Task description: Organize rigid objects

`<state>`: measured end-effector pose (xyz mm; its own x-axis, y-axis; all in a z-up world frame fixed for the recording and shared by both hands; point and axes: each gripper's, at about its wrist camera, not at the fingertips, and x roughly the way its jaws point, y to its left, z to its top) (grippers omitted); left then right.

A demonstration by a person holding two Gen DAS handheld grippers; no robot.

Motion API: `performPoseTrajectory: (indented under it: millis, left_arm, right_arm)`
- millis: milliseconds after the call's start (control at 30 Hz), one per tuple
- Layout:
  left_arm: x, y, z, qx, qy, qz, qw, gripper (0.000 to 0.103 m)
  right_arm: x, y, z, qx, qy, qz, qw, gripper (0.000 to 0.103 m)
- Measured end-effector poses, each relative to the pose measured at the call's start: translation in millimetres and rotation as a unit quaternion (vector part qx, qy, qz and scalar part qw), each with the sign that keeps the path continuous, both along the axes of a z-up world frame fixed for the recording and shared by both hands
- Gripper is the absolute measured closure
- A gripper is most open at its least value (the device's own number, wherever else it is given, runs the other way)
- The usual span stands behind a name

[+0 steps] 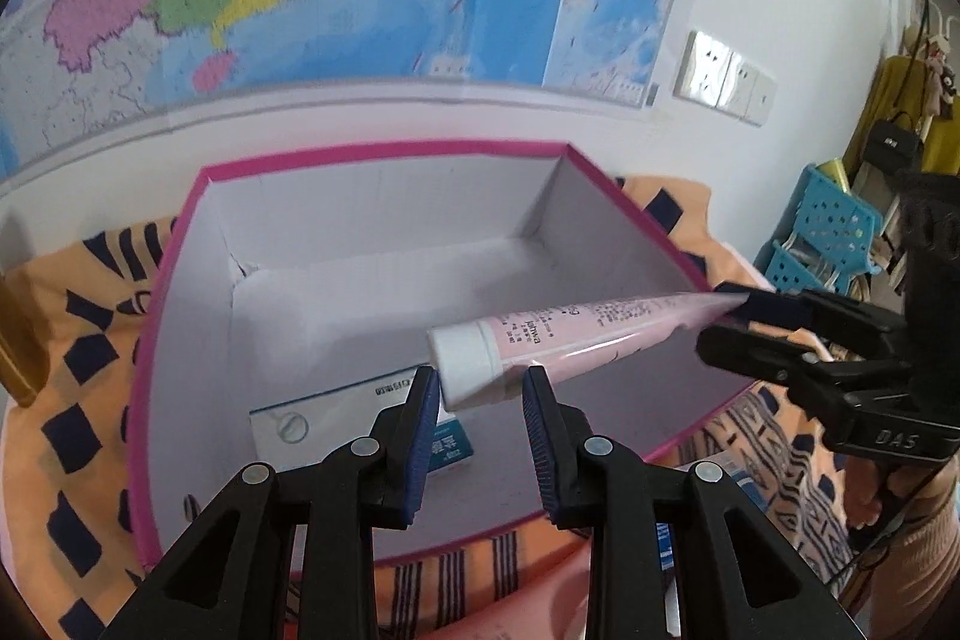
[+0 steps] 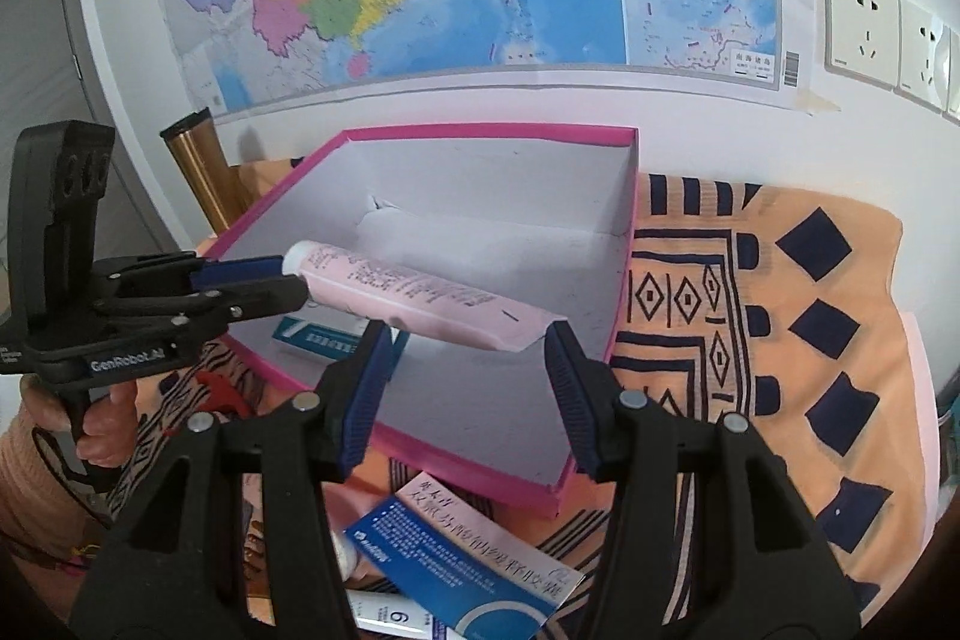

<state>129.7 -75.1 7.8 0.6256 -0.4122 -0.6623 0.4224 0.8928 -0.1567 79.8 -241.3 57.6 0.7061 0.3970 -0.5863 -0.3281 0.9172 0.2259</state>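
A pink tube with a white cap (image 1: 564, 340) hangs in the air over the open pink-rimmed box (image 1: 372, 154). In the right wrist view the tube (image 2: 414, 298) lies between my open right gripper (image 2: 465, 340) fingers; its flat crimped end touches the right finger (image 2: 567, 370). My left gripper (image 1: 480, 388) is open, its fingertips just below the tube's cap. In the right wrist view the left gripper (image 2: 264, 280) reaches the cap from the left. A blue-and-white medicine carton (image 1: 336, 424) lies inside the box.
The box (image 2: 624, 280) sits on an orange cloth with dark blue patterns (image 2: 810, 340). More blue-and-white cartons (image 2: 468, 562) lie on the cloth in front of the box. A gold cylinder (image 2: 198, 166) stands at the box's left. A wall map and sockets (image 2: 864, 28) are behind.
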Motion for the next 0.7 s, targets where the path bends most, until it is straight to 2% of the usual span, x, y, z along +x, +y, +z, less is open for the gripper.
performPoseTrajectory:
  millis: [233, 467, 700]
  left_arm:
    - [3, -11, -10, 0.017, 0.006, -0.004, 0.9998, 0.075]
    - [-24, -4, 1, 0.012, -0.029, -0.001, 0.9995, 0.073]
    - [-63, 5, 12, -0.008, -0.063, -0.007, 0.9979, 0.059]
  right_arm:
    - [0, 8, -1, -0.019, -0.008, 0.002, 1.0, 0.047]
    - [-20, -4, 2, 0.015, -0.013, 0.011, 1.0, 0.047]
    - [-49, -24, 1, 0.061, -0.007, 0.013, 0.998, 0.047]
